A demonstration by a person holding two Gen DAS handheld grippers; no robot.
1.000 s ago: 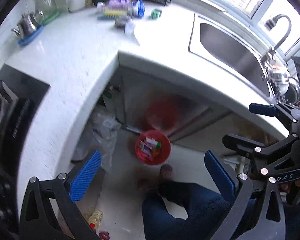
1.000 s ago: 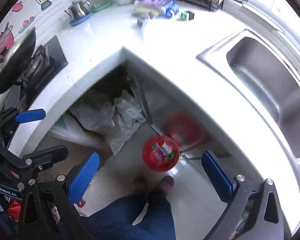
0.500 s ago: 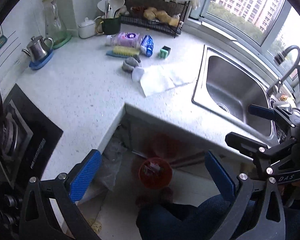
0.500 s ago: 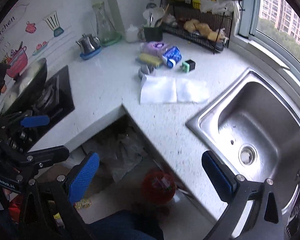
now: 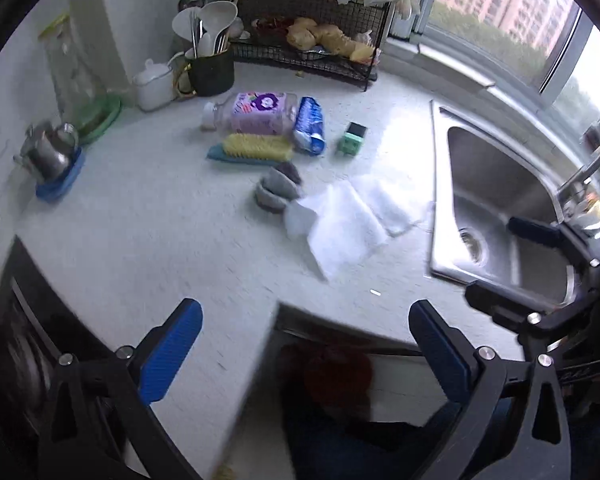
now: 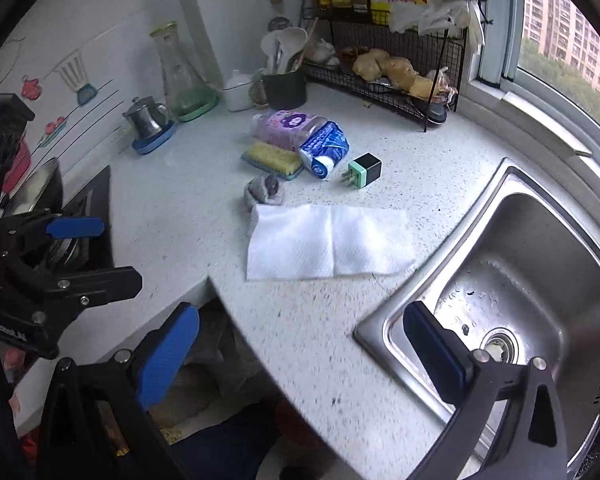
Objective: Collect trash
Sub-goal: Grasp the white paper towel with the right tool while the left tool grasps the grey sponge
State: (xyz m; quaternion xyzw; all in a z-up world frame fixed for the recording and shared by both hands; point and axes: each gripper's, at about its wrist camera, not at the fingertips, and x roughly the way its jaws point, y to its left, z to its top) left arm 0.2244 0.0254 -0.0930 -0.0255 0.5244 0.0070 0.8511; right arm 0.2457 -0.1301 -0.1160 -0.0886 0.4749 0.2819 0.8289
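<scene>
A white paper towel (image 6: 328,242) lies flat on the speckled counter (image 6: 172,216) near the sink; it also shows as the paper towel (image 5: 348,224) in the left wrist view. Behind it sit a grey crumpled rag (image 6: 266,194), a blue wrapper roll (image 6: 324,146), a pink packet (image 6: 286,128), a yellow brush (image 6: 272,158) and a green plug adapter (image 6: 362,170). My left gripper (image 5: 304,354) hangs open above the counter's front corner, empty. My right gripper (image 6: 300,350) is open and empty over the counter edge. The red bin (image 5: 336,376) is blurred below the counter.
A steel sink (image 6: 512,292) lies to the right. A stove (image 6: 80,224) with a pan is at left. A kettle (image 6: 148,120), glass carafe (image 6: 180,72), utensil cup (image 6: 284,86) and wire rack (image 6: 396,64) line the back wall. A person's leg in blue trousers (image 5: 372,448) is below.
Both grippers have tilted up from the floor and the red bin to the countertop. The paper towel and clutter are now in the middle of view; both stay open.
</scene>
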